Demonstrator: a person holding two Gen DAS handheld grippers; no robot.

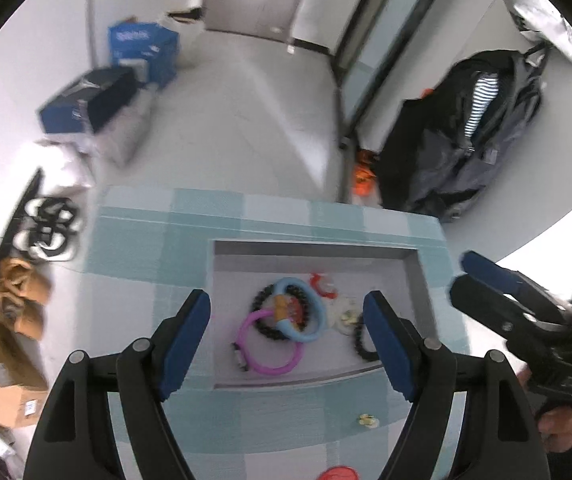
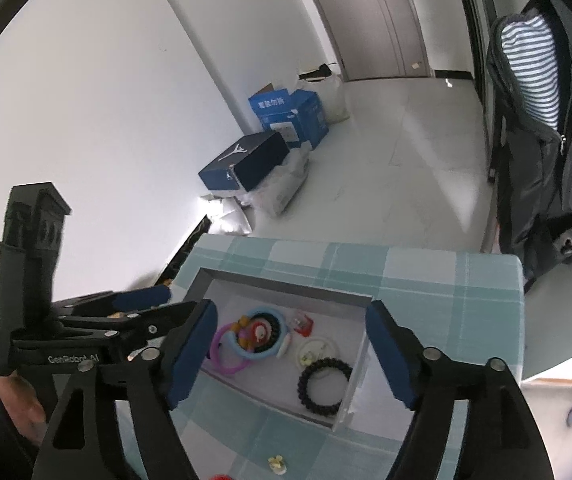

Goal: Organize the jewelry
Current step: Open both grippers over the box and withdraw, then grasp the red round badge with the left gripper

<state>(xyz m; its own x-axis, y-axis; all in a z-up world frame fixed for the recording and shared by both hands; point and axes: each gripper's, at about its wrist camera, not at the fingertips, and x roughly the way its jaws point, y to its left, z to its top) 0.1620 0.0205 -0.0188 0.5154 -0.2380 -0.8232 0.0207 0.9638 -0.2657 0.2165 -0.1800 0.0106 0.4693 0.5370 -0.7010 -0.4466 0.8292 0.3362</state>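
Note:
A shallow grey tray (image 1: 419,276) (image 2: 359,364) sits on a teal checked tablecloth. It holds a pink ring bracelet (image 1: 264,366) (image 2: 226,368), a light-blue ring (image 1: 317,312) (image 2: 274,354), a black bead bracelet (image 1: 262,320), a second black bead bracelet (image 2: 323,386) (image 1: 359,344), a red piece (image 1: 319,282) (image 2: 299,324) and a pale ring (image 2: 317,350). A small yellow-white piece (image 1: 367,420) (image 2: 277,464) lies on the cloth in front of the tray. My left gripper (image 1: 287,340) is open and empty above the tray. My right gripper (image 2: 289,354) is open and empty above it too.
The table (image 1: 134,240) (image 2: 445,280) ends close behind the tray. A red object (image 1: 337,474) shows at the near edge. On the floor are blue boxes (image 1: 142,52) (image 2: 289,116), shoes (image 1: 48,232) and cardboard boxes (image 1: 2,384). A dark jacket (image 1: 465,136) (image 2: 541,128) hangs at the right.

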